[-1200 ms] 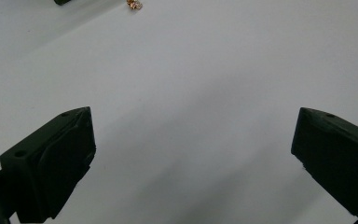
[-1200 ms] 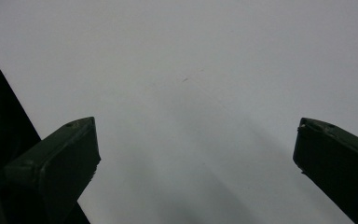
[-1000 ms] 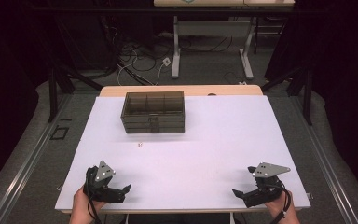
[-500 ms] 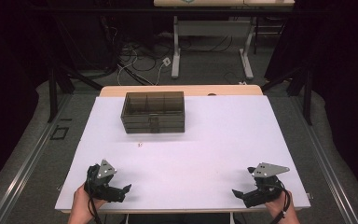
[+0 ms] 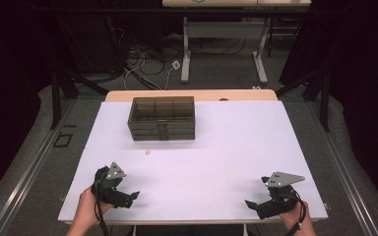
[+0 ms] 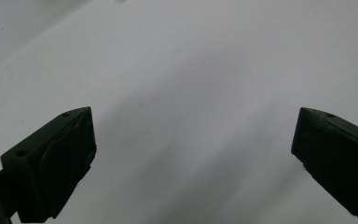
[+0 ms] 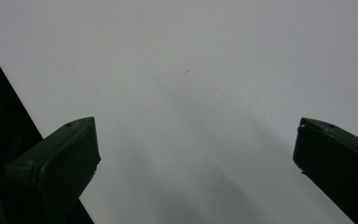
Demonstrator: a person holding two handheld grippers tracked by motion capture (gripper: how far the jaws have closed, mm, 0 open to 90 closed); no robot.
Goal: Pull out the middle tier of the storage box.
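A dark room, cables and desk legs on the floor beyond, and in the middle of it a white table (image 5: pixel 236 147) lit flat and bright.

Nearest the person, at the front edge, both hands rest low. The left gripper (image 5: pixel 131 197) sits by the front-left corner, its jaws spread wide with bare white tabletop between them; it holds nothing. The right gripper (image 5: pixel 250 203) sits by the front-right corner, angled inward, jaws equally wide and likewise empty. The two are well apart from each other.

Farther out, a little left of centre, a tiny pale speck (image 5: pixel 147 152) lies on the sheet; it is too small to tell what it is. Just beyond it, toward the far edge, stands the smoky translucent box (image 5: pixel 162 118), a squat case with divided compartments visible through its top and what looks like a latch at the middle of its front wall. The lid appears down. It is well apart from both grippers.

To my eye the work is about to start with a reach to that box. Done well, one gripper would steady a side wall while the other comes squarely at the front latch, approaching low and slow so the light case does not skid toward the far edge.
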